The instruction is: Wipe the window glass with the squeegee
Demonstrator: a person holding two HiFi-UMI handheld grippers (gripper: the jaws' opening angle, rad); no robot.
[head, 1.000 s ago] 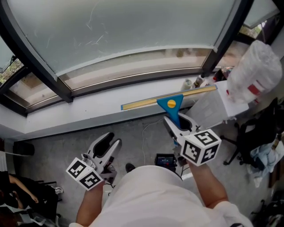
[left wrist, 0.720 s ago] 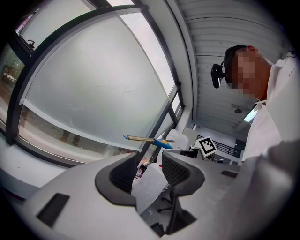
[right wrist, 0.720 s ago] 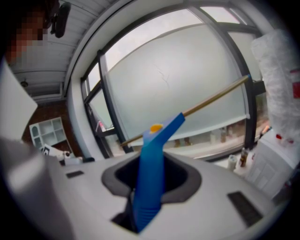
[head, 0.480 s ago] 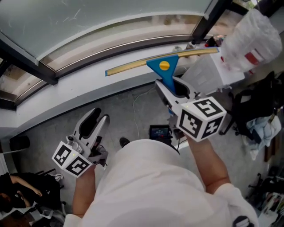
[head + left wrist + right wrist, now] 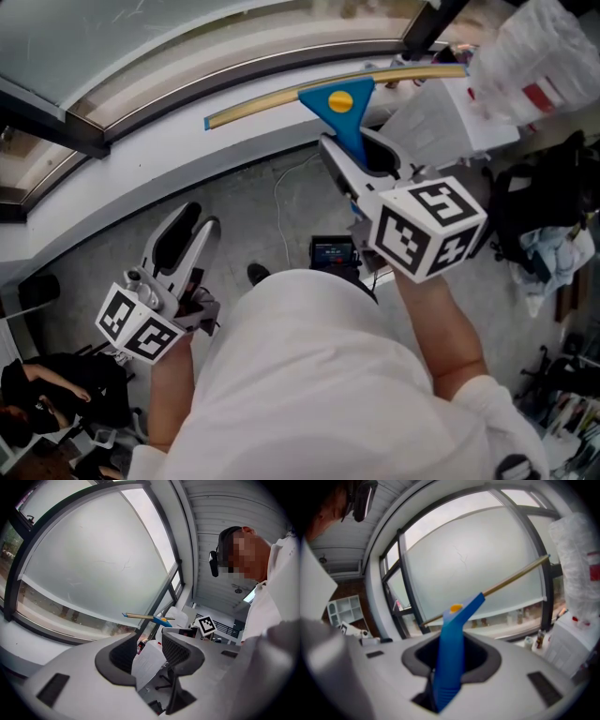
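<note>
Blue squeegee (image 5: 340, 105) in right gripper (image 5: 361, 157), handle end hidden | left gripper (image 5: 199, 219) empty

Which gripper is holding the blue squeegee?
The right gripper: it is shut on the squeegee handle. The left gripper is open, holding nothing.

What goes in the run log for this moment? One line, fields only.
right gripper: shut on squeegee | left gripper: open, empty | blade: low, near sill
</note>
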